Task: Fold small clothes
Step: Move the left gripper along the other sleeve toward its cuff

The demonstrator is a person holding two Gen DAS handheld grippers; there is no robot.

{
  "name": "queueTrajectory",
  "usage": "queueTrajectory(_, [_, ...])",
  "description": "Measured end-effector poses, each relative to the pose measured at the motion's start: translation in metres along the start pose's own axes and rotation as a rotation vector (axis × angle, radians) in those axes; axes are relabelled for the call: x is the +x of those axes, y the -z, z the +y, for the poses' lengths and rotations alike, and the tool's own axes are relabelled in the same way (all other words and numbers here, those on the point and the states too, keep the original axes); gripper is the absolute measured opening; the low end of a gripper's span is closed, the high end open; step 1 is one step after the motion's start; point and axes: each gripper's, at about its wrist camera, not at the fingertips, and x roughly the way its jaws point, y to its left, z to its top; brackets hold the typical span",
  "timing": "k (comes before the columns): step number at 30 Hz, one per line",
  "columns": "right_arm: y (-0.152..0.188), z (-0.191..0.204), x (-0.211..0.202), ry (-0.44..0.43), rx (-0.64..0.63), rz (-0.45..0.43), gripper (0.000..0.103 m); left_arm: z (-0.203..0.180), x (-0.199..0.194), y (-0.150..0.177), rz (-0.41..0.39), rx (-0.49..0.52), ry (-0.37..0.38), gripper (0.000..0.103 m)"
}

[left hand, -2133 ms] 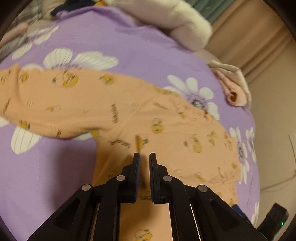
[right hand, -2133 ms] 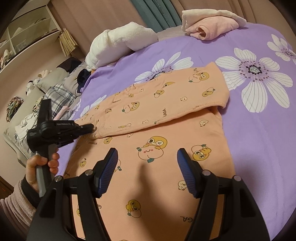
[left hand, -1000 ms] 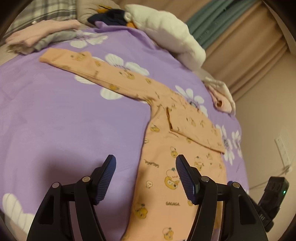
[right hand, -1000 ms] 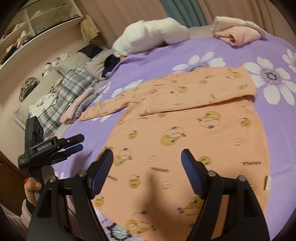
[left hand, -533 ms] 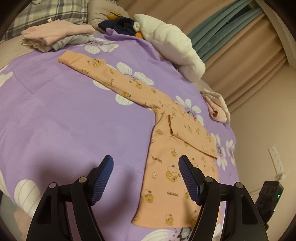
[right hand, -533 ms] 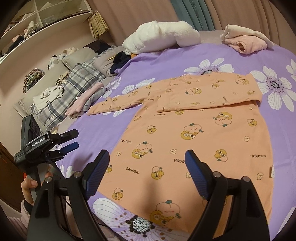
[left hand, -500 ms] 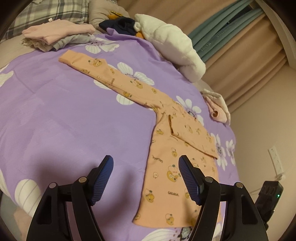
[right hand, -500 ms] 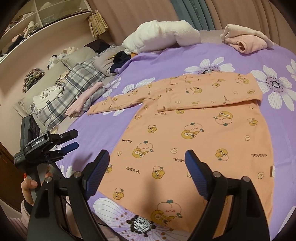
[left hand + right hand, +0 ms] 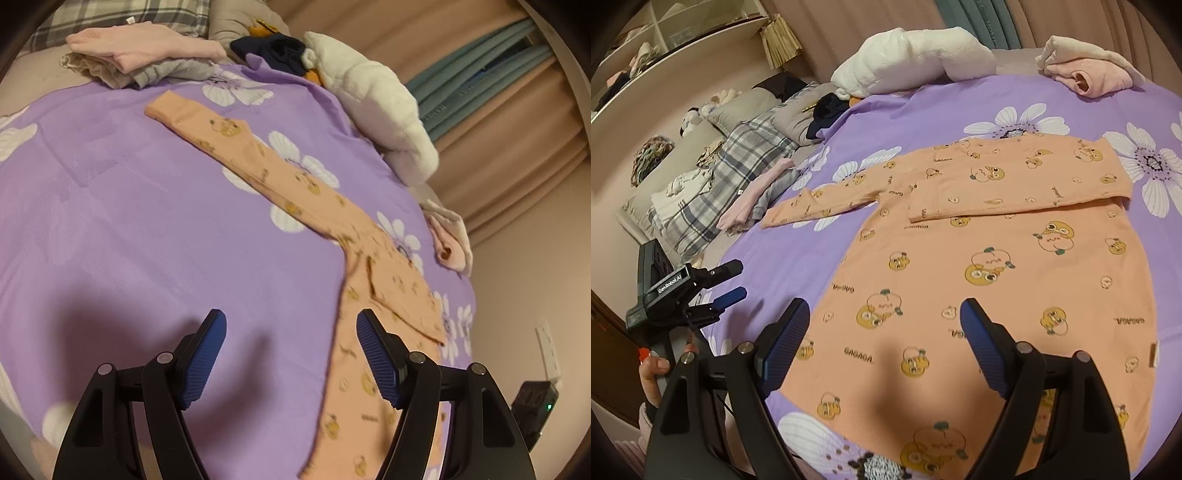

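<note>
Left gripper (image 9: 291, 356) and right gripper (image 9: 886, 345) agape, empty

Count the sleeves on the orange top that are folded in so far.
1: the right sleeve lies folded across the orange top. The left sleeve lies stretched out on the purple bedspread.

A bed (image 9: 960, 107) under a purple cover printed with white daisies carries everything. Spread flat across its middle lies an orange long-sleeved top (image 9: 960, 288) with cartoon prints, one sleeve folded across the chest, the other stretched out toward the pillow end. At the far edge lies a white fluffy bundle (image 9: 916, 59), and toward the far right corner a folded pink and cream cloth (image 9: 1089, 74). Near the pillow end lie a dark garment (image 9: 823, 110), a plaid pillow (image 9: 738, 162) and a stack of pink and grey clothes (image 9: 140, 55).
</note>
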Motion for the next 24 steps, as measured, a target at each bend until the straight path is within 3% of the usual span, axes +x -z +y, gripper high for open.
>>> queueTrajectory(13, [-0.009, 0.002, 0.044, -0.001, 0.024, 0.066, 0.084, 0.04, 0.037, -0.07, -0.026, -0.152, 0.049, 0.071])
queueTrajectory(24, [-0.017, -0.014, 0.071, 0.009, 0.068, 0.095, 0.084, 0.06, 0.078, -0.091, -0.003, -0.216, 0.011, 0.071])
